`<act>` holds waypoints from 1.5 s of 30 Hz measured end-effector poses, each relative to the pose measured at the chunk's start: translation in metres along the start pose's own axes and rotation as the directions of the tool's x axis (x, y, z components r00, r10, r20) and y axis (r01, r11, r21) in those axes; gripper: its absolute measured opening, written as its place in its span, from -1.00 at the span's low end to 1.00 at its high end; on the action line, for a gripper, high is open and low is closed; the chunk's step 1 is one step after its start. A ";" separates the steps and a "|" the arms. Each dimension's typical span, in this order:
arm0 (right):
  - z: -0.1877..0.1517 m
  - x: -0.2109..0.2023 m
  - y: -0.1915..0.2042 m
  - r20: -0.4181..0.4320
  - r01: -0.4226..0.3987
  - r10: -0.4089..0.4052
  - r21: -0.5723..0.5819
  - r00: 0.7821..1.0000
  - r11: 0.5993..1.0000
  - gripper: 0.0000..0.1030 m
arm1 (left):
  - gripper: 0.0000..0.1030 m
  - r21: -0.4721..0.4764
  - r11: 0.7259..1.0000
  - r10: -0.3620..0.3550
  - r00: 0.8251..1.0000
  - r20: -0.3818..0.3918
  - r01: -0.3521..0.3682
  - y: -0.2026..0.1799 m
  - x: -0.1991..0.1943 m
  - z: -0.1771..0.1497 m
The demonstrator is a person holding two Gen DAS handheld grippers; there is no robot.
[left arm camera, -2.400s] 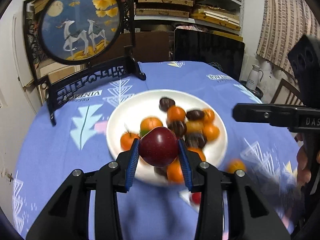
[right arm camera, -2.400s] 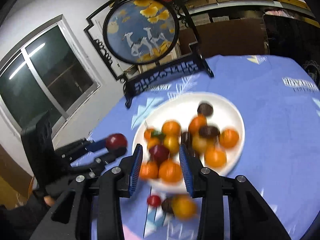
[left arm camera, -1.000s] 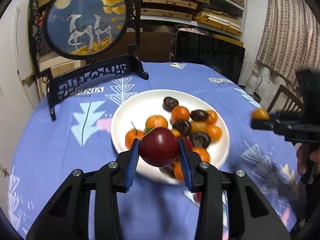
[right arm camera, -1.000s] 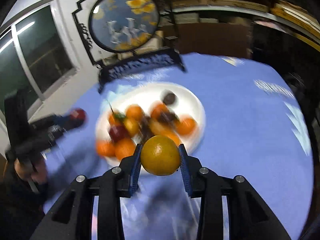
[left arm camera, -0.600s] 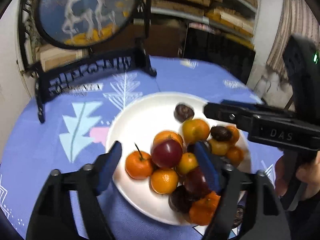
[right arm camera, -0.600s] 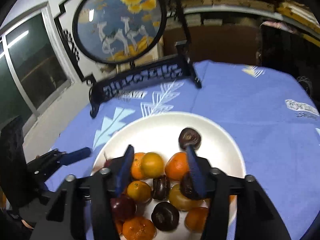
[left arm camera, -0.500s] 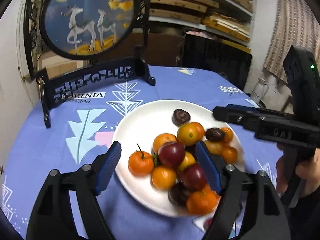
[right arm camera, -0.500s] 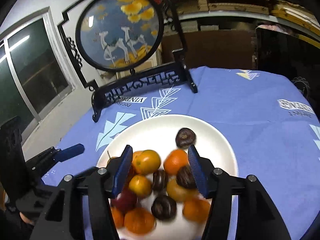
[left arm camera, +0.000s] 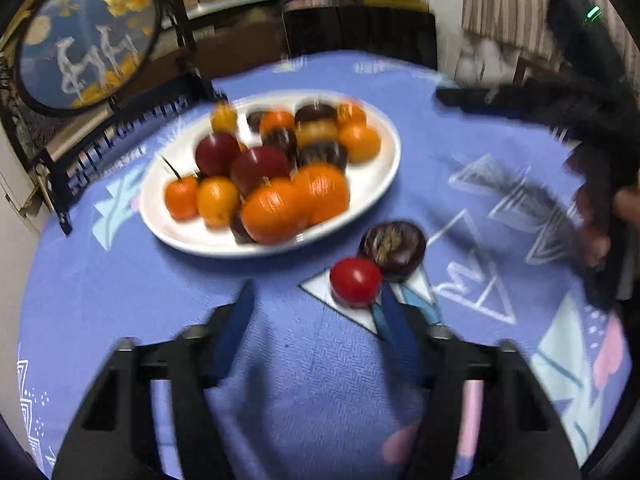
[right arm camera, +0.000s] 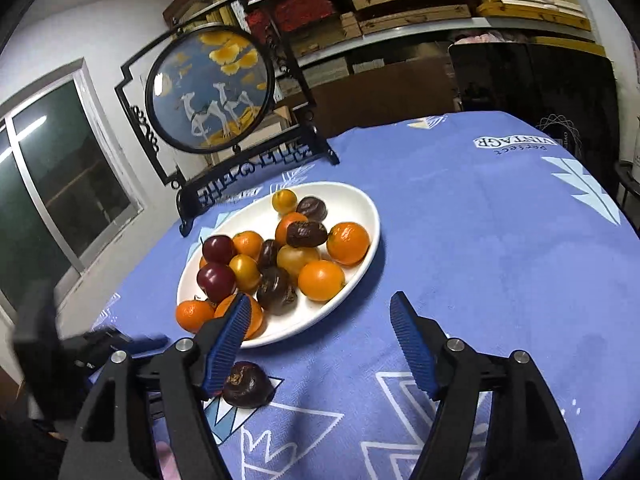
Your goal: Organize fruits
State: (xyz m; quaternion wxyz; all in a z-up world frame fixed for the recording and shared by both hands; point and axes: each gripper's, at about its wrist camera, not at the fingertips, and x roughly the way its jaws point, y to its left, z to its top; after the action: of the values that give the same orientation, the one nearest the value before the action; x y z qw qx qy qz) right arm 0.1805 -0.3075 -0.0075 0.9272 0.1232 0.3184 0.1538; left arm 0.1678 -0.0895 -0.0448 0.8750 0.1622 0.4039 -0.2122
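A white plate on the blue tablecloth holds several oranges, dark red plums and dark brown fruits. A small red fruit and a dark brown fruit lie on the cloth just in front of the plate. My left gripper is open and empty, low over the cloth, with the red fruit just ahead of its right finger. My right gripper is open and empty in front of the plate; the dark brown fruit sits by its left finger.
A round painted screen on a black stand stands behind the plate. The right gripper's body shows at the right of the left wrist view. Shelves and a dark panel are behind the table.
Both grippers let go of their fruit over the plate, the left its red plum, the right its orange. Both have since pulled back and lowered toward the loose fruits in front of the plate.
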 end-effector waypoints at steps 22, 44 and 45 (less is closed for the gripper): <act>-0.007 0.006 0.011 -0.029 -0.004 0.002 -0.066 1.000 0.998 0.41 | -0.40 0.037 0.999 0.011 1.000 -0.003 -0.011 -0.016 0.014 0.005; -0.054 0.065 0.097 -0.327 -0.103 -0.035 -0.395 0.944 0.913 0.55 | -0.40 -0.264 0.964 0.065 0.975 0.210 -0.007 0.055 -0.043 0.009; -0.054 0.067 0.097 -0.332 -0.101 -0.038 -0.393 0.943 0.914 0.55 | -0.40 -0.264 0.964 0.064 0.976 0.210 -0.006 0.056 -0.043 0.009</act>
State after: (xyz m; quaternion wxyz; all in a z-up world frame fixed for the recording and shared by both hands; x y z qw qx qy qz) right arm 0.1765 -0.1862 -0.0545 0.8628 -0.0937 0.4293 0.2501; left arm 0.1766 -0.0356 0.0002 0.9310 0.0282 0.3278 -0.1578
